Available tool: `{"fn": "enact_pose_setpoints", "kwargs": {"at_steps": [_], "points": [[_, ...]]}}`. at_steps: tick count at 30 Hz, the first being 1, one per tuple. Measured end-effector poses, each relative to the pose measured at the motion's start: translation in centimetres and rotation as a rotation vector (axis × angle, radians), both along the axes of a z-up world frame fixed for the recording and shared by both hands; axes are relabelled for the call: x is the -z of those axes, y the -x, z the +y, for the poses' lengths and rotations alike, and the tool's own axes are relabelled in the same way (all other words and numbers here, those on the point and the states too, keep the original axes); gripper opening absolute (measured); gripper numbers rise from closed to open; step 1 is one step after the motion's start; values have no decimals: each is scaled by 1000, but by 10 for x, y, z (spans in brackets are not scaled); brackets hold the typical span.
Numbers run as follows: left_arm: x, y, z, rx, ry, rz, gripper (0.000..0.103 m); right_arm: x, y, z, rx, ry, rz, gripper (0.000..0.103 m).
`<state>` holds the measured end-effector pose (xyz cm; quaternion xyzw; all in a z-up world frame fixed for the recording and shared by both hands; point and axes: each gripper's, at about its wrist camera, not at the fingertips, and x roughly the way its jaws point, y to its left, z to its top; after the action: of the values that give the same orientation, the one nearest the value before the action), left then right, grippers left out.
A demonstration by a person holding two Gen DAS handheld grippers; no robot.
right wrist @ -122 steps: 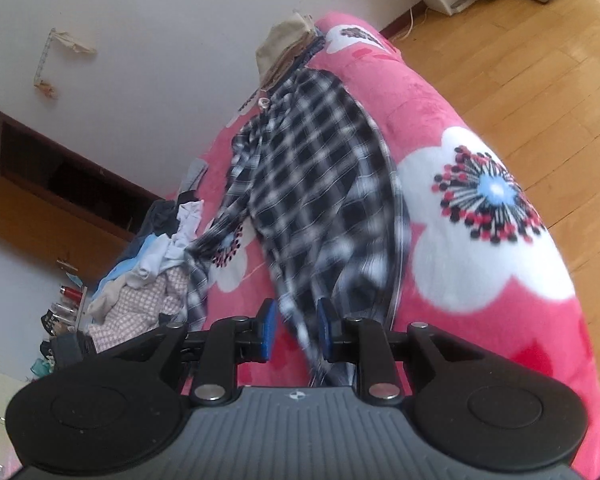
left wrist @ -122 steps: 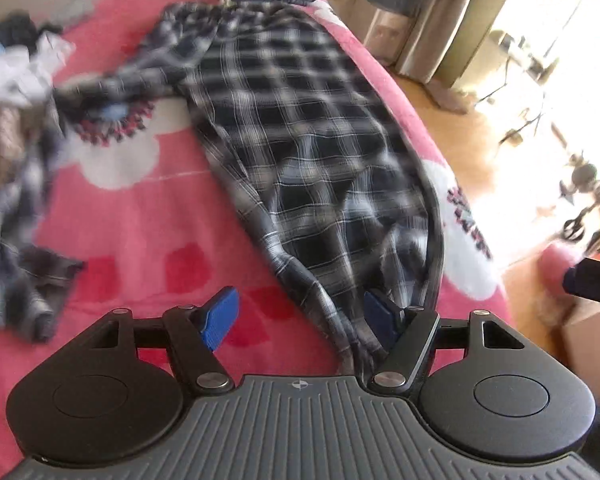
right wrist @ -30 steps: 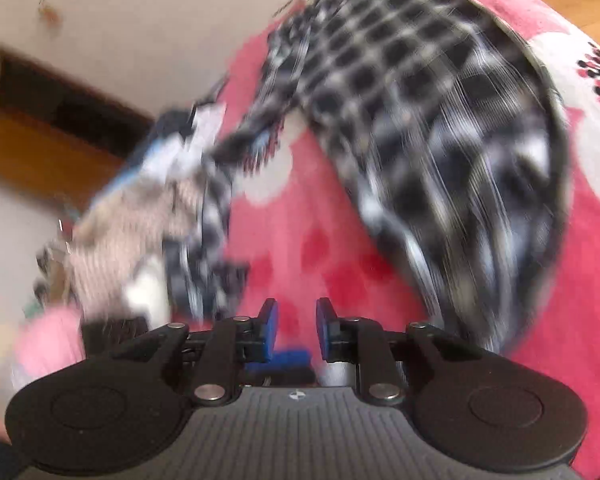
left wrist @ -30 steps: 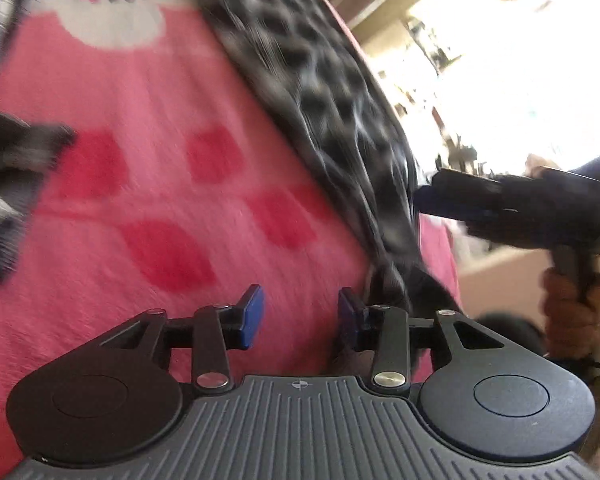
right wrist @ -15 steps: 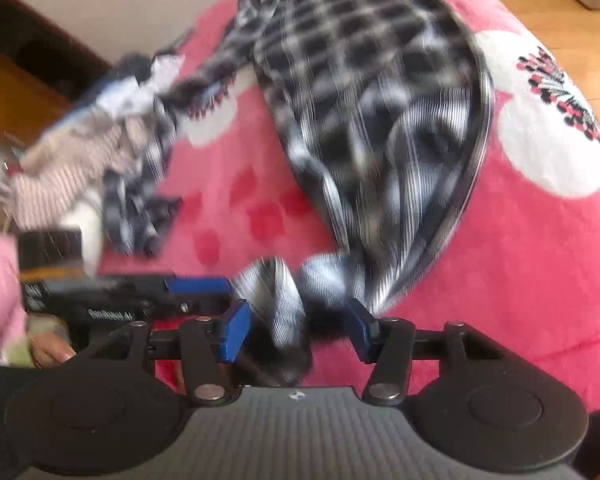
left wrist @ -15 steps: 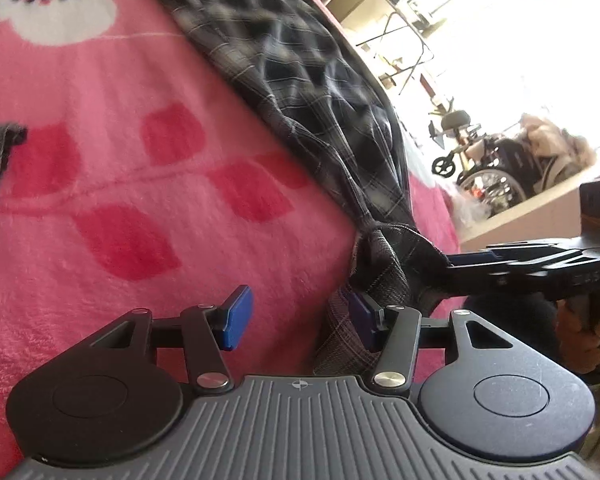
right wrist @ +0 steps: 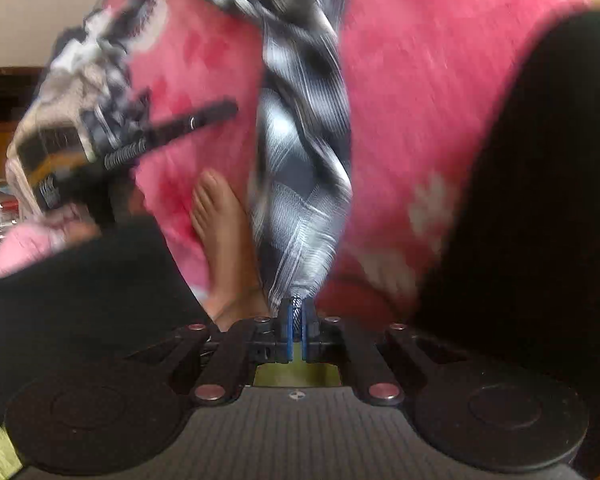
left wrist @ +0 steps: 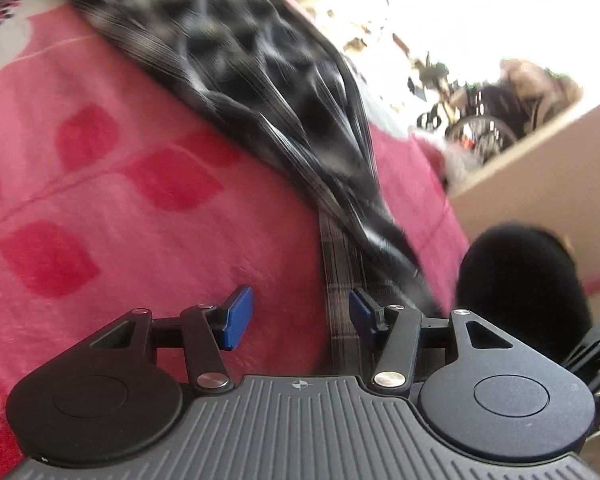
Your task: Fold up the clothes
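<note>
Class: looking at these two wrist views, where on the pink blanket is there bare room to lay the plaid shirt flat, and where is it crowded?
Bare pink blanket lies left of the plaid shirt, ahead of the open left gripper. Crowded: the clothes pile, and the bare foot beside the right gripper.

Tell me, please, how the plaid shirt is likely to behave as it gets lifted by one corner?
Probably very floppy: where the right gripper pinches the plaid shirt, the cloth bunches into a narrow rope. It looks light and thin, draping in soft folds over the pink blanket. The plush blanket may drag on it a little.
</note>
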<state>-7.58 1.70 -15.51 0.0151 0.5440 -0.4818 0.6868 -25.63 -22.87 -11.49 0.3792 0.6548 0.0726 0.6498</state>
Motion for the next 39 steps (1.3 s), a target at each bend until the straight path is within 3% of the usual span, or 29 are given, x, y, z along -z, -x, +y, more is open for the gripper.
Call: {"fn": "enact_pose_setpoints", "kwargs": {"at_steps": [4,6,9,12,17,21,25,32,39], "points": [[-1,7,-7,28,-18,-28,53,-10,-4,9,-80,50,16,13],[-3,3,-4,5,5,4,53,-22,-10,16,-147,117,-24,34],[-3,-7,-1,-52,45,63,53,-51,-21,17,-205,228,-150,41],[-5,-17,-10,-91,71,86,53,-74,-34,-5,-129,265,-285,41],[-3,-30,-38,-124,82,75,50,-62,-58,-44,98,214,-292,41],[1,-39,-47,-153,89,77,8,-45,-60,-47,150,150,-257,41],[-8,-48,-34,-218,182,128,2,-35,-54,-42,136,161,-245,41],[-24,-68,2,-331,309,263,2,-20,-66,2,-99,304,-251,41],[-26,-83,43,-450,338,264,2,7,-82,37,-301,391,-266,42]]}}
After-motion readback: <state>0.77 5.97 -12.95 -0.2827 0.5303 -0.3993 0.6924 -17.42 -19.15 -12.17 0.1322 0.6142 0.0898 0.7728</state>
